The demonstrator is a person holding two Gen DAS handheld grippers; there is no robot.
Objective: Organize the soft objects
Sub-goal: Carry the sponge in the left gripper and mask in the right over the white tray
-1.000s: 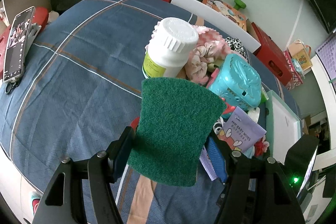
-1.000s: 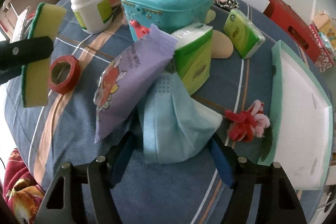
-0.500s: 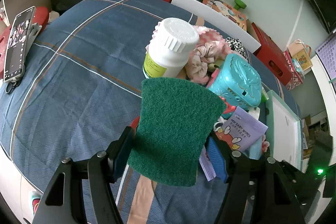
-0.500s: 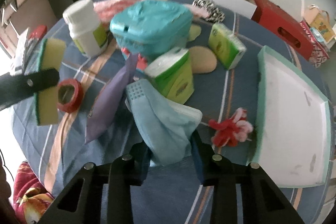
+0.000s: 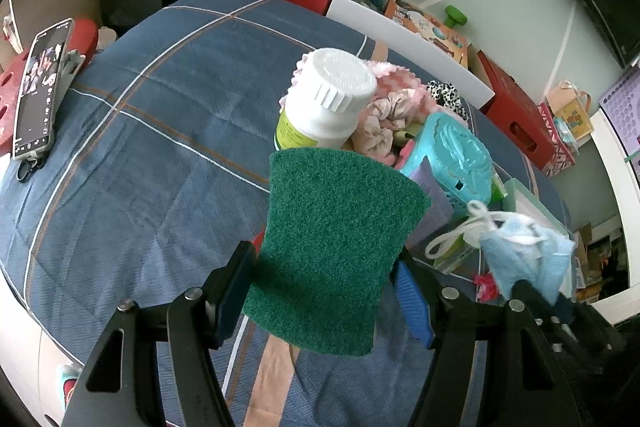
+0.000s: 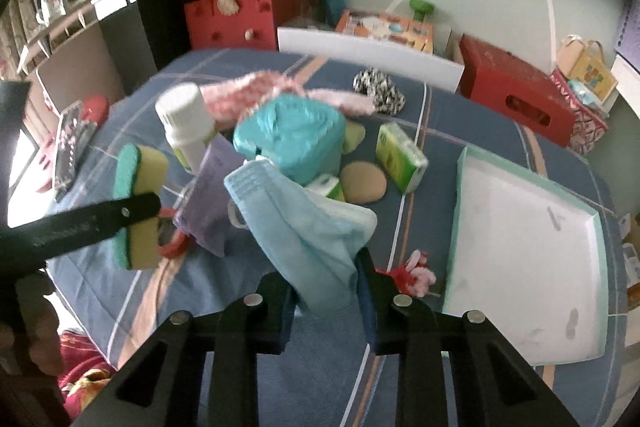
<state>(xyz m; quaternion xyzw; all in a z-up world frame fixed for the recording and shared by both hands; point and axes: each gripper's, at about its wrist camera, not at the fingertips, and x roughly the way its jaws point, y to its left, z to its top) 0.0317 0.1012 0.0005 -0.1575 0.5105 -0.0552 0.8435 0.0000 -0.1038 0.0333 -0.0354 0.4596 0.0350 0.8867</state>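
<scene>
Pale-blue face mask (image 6: 308, 227) hangs pinched in the right gripper (image 6: 326, 291) above the table's clutter, left gripper (image 5: 324, 291) clamping a sponge (image 5: 332, 247); its dangling ear loops could snag the tissue packs (image 6: 400, 157).

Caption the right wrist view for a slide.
Right claw shut on blue face mask, lifted over cluttered bedspread.

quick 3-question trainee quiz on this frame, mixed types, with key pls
1. True or false: the left gripper grips a green-and-yellow sponge.
2. What does the right gripper hold: A) tissue pack B) blue face mask C) white bottle?
3. Fill in: the white tray holds ____ items.

Key: 1 true; 2 B; 3 no.
</scene>
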